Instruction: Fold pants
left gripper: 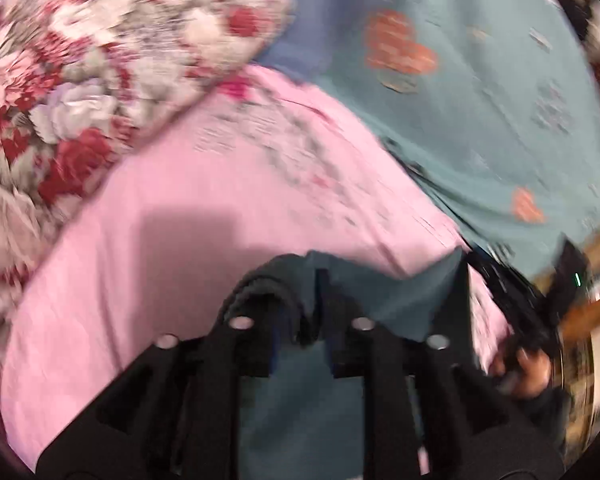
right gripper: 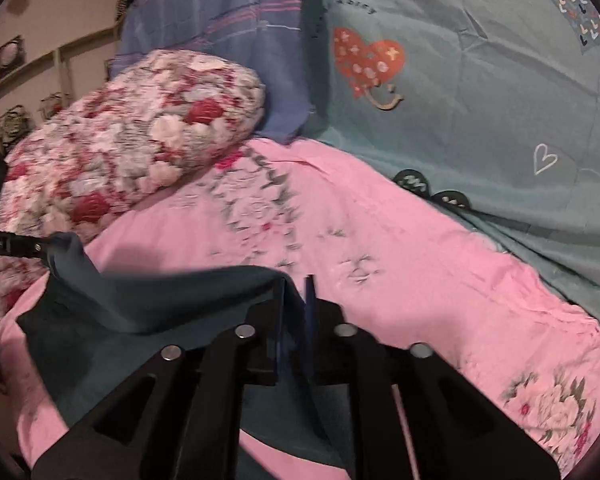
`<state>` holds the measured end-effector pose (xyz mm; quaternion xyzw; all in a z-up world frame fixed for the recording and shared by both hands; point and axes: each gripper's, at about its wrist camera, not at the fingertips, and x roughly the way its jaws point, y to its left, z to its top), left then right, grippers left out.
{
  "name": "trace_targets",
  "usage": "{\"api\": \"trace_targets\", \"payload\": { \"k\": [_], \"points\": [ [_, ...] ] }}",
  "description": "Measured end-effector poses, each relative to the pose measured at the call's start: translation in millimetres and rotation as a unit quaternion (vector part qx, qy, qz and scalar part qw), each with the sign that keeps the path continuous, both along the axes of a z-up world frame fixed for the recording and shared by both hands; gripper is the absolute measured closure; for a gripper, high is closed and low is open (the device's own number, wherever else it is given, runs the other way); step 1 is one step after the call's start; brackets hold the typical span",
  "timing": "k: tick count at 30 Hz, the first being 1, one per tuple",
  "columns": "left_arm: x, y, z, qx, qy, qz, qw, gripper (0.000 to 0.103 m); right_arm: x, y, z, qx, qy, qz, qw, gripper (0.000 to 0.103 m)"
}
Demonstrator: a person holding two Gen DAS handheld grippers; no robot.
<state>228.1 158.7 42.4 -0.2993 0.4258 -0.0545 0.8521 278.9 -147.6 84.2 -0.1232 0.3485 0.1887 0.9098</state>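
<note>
Left wrist view: the left gripper (left gripper: 300,344) has its jaws partly apart, and the dark teal pants (left gripper: 380,292) lie between and under them; the blur hides whether the pads press the cloth, so I cannot tell if it is held.
Right wrist view: the right gripper (right gripper: 296,344) also stands partly apart, a raised edge of the pants (right gripper: 160,300) sits just at its left finger, and a grip is not clear.
Landmark: the pink sheet (right gripper: 380,240) on the bed.
Pants place: on the near part of the pink sheet, spread toward the left, where the left gripper (right gripper: 12,246) meets the far corner.
Floral quilt (right gripper: 132,132): rolled at the far left edge of the pink sheet, apart from the pants.
Teal heart sheet (right gripper: 480,80): beyond the pink sheet, on its right side.
Done so far: the cloth seems doubled over itself at one edge (a first fold, as I judge).
Left to do: flatten the layers, then fold again to a compact shape; the pants are not yet a neat packet.
</note>
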Motion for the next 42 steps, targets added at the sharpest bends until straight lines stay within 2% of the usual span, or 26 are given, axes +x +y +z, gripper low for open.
{"api": "trace_targets", "payload": {
  "k": [1,2,3,4,7,8,13,16,18,21,23,27,28,29,30,32,35,37,40,42],
  "points": [
    [14.8,14.1,-12.7,-0.009,0.033,0.022,0.9992,0.049,12.5,0.1,-5.5,-0.030,0.002,-0.038,0.999,0.041],
    [19.0,27.1,-23.5,-0.022,0.061,0.049,0.9967,0.028,19.4,-1.8,-9.9,-0.062,-0.001,-0.073,0.995,0.039],
    [15.6,34.4,-26.0,-0.029,0.060,0.060,0.9960,0.025,16.3,-7.4,-10.8,-0.063,-0.009,-0.079,0.995,0.039],
    [10.8,33.6,-24.0,-0.016,0.051,0.055,0.9971,0.024,9.8,-13.8,-11.1,-0.055,-0.014,-0.074,0.996,0.036],
    [-9.5,17.9,-14.9,0.073,0.038,0.034,0.9960,0.016,-24.2,-45.4,-18.8,-0.051,-0.009,-0.069,0.996,0.035],
    [-18.0,11.1,-13.9,0.086,0.038,0.018,0.9954,0.015,-41.7,-61.7,-23.7,-0.053,-0.002,-0.071,0.996,0.035],
    [-77.2,-26.4,-27.4,0.097,0.051,-0.077,0.9910,0.015,-142.3,-125.0,-37.3,-0.057,0.021,-0.100,0.993,0.035],
    [-115.8,-45.6,-39.9,0.125,0.051,-0.120,0.9835,0.015,-206.5,-165.4,-46.8,-0.024,0.033,-0.128,0.991,0.035],
    [-134.2,-54.2,-51.6,0.145,0.065,-0.133,0.9783,0.015,-243.3,-181.9,-61.4,-0.027,0.038,-0.132,0.990,0.035],
    [-150.0,-56.7,-68.4,0.134,0.087,-0.136,0.9777,0.017,-273.2,-173.7,-86.6,-0.104,0.028,-0.089,0.990,0.035],
    [-154.2,-56.5,-74.3,0.126,0.091,-0.131,0.9791,0.017,-282.9,-156.7,-94.5,-0.139,0.014,-0.037,0.989,0.035],
    [-164.7,-57.1,-74.8,0.112,0.087,-0.118,0.9829,0.019,-275.6,-118.4,-94.7,-0.140,0.016,0.061,0.988,0.038],
    [-166.5,-57.7,-75.3,0.109,0.086,-0.115,0.9836,0.022,-271.7,-107.6,-95.7,-0.144,0.020,0.084,0.986,0.046],
    [-167.7,-58.4,-75.6,0.107,0.087,-0.114,0.9840,0.029,-267.1,-95.9,-98.1,-0.151,0.026,0.108,0.982,0.054],
    [-169.3,-61.0,-76.7,0.108,0.087,-0.113,0.9839,0.040,-261.9,-85.9,-100.6,-0.157,0.033,0.126,0.979,0.058],
    [-169.6,-65.4,-77.9,0.111,0.089,-0.117,0.9828,0.053,-250.7,-69.4,-106.6,-0.165,0.047,0.152,0.973,0.069],
    [-167.5,-63.4,-77.4,0.109,0.092,-0.110,0.9836,0.054,-244.3,-50.0,-113.2,-0.162,0.071,0.195,0.965,0.072],
    [-167.8,-63.7,-75.2,0.099,0.091,-0.114,0.9843,0.052,-252.8,-41.1,-108.5,-0.153,0.069,0.229,0.959,0.072],
    [-165.4,-62.1,-74.1,0.111,0.088,-0.104,0.9845,0.036,-265.9,-33.8,-104.1,-0.158,0.053,0.256,0.952,0.071],
    [-160.9,-55.8,-76.7,0.106,0.089,-0.089,0.9864,0.034,-265.5,-30.2,-108.5,-0.162,0.060,0.258,0.950,0.071]
  ]
}}
